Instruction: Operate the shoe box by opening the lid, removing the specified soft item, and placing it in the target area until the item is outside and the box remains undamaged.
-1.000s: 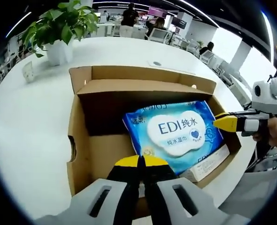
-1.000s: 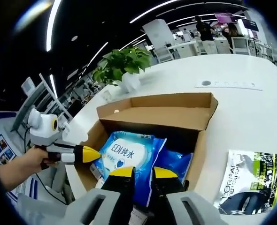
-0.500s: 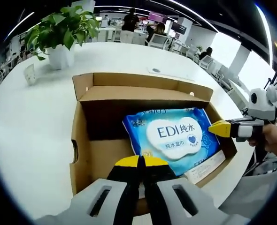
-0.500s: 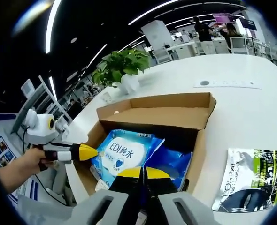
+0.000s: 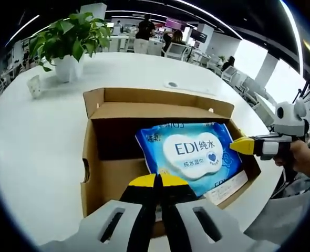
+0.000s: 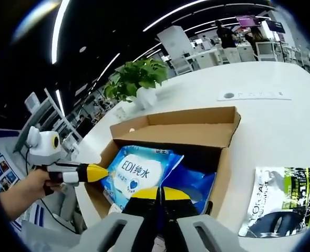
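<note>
1. Left gripper view: left tool at the bottom, yellow-tipped jaws pressed together over the near wall of the open cardboard shoe box; cannot tell whether anything is pinched between them. Blue wet-wipe pack lying tilted inside the box, white cloud label facing up, over a second blue packet beneath. Lid flap folded back at the far side. Right tool coming in from the right, held by a hand, its yellow tip just beside the pack's right edge. Potted plant well apart at the far left of the white worktop.

2. Right gripper view: right tool at the bottom, jaws closed tight against each other at the near edge of the pack; grip on the pack itself not clear. Left tool at the left, yellow tip touching or just beside the pack's left edge. Box open on the worktop. Green-and-black sachet flat on the worktop right of the box. Plant beyond the box.
</note>
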### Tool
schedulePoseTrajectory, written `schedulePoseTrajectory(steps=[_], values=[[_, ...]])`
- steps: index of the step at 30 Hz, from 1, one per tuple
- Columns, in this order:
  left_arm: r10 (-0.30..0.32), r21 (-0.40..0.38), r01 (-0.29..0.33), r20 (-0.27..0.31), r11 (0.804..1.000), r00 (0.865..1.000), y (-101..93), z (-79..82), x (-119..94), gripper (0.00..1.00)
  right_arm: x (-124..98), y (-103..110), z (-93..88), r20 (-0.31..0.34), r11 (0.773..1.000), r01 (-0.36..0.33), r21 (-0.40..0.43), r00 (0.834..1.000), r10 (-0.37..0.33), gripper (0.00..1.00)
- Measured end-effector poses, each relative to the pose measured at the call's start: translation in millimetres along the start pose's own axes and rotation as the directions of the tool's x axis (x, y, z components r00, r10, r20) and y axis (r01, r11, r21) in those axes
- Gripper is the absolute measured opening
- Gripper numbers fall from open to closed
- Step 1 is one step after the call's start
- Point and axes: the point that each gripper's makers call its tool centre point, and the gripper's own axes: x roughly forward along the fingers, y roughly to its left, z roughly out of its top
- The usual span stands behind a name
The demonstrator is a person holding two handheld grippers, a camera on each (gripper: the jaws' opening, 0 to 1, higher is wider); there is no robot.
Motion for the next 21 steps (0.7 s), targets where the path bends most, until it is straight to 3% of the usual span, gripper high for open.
schedulePoseTrajectory(steps=[21], values=[[-0.001,0.019,0.000,0.058,1.000,0.998,-4.3,22.8,-18,0.00,-11,13,22.2,0.053,1.000,-0.030,0.001,0.998,0.030,0.00]])
